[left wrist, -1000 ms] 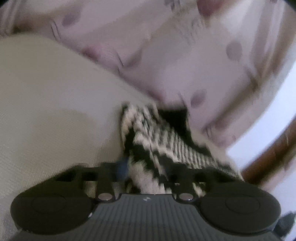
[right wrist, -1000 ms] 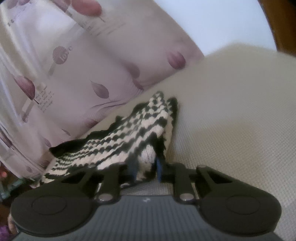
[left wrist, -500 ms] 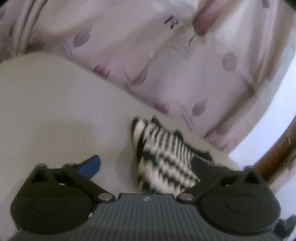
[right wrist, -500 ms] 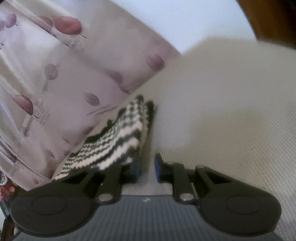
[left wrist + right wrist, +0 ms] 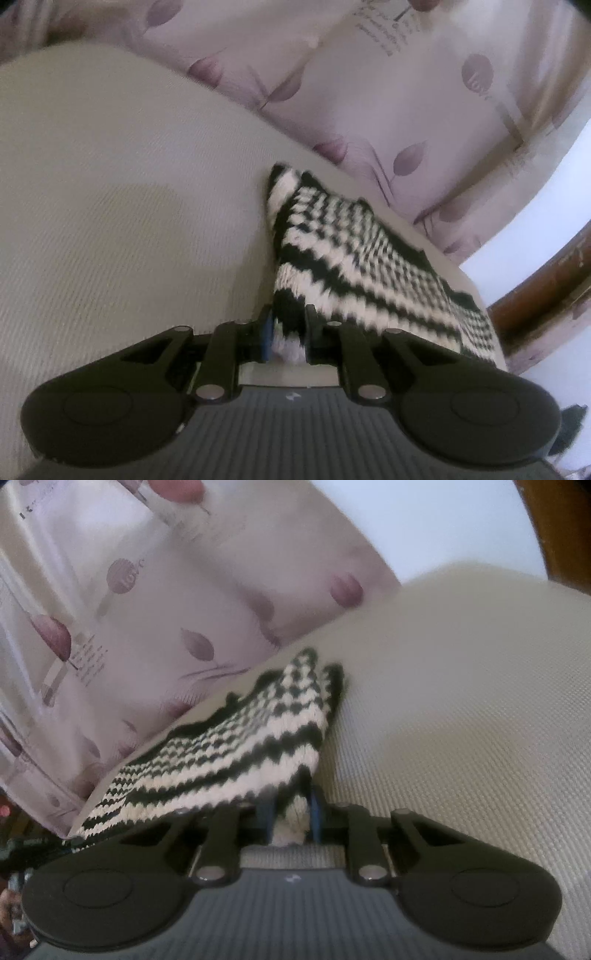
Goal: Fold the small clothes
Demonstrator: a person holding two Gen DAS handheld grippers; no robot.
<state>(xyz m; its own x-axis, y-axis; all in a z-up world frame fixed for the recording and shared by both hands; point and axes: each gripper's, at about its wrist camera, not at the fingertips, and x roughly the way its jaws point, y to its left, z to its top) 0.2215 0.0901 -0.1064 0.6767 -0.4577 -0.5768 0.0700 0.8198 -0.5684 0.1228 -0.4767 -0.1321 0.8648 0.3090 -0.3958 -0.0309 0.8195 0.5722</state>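
Observation:
A small black-and-white striped knitted garment (image 5: 354,258) lies folded on a cream textured surface (image 5: 129,221), near its far edge. In the left wrist view, my left gripper (image 5: 287,332) is closing its jaws on the garment's near corner, and the knit bunches between the blue pads. From the other side, the right wrist view shows the same garment (image 5: 229,753) spreading to the left. My right gripper (image 5: 290,812) is shut on its near corner there, with white knit pinched between the pads.
A pale pink curtain with a purple leaf print (image 5: 369,92) hangs just beyond the cream surface's far edge and also fills the left of the right wrist view (image 5: 129,609). A brown wooden frame (image 5: 546,288) and a white wall stand at the right.
My left gripper held the knit, opened wide and drew back, and now closes on its corner again. Half a second ago the right pads stood beside the garment; now knit is pinched between them.

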